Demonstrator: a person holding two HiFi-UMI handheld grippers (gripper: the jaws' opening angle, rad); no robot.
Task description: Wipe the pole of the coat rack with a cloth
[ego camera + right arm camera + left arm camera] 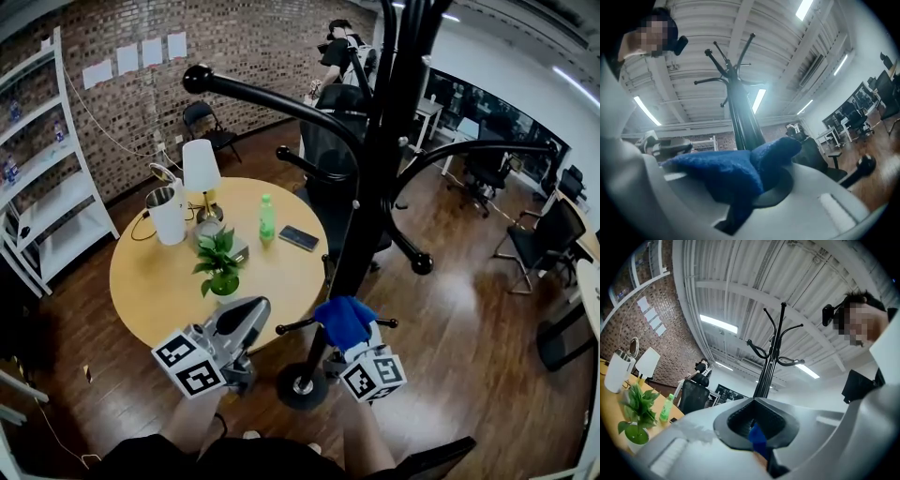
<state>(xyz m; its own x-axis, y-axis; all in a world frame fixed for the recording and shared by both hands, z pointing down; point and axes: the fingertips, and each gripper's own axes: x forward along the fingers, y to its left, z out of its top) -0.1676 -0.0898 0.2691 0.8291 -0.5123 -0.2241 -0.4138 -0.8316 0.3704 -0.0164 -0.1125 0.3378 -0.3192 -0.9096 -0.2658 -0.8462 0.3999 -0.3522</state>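
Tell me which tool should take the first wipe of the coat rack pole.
Right. The right tool is clamped on the blue cloth and sits close by the pole, low down near its base. The left tool carries no cloth and sits farther off to the side.

The worktop (159, 286) bears a potted plant (218, 267), behind it a lamp (201, 176) and kettle (169, 214), right of it a green bottle (267, 217) and phone (298, 237); the coat rack's base (302, 386) rests on the floor (469, 309).

One coat rack (380, 169), one blue cloth (343, 321), one round table (159, 281), one lamp (200, 167), one green bottle (267, 217), one potted plant (217, 262).
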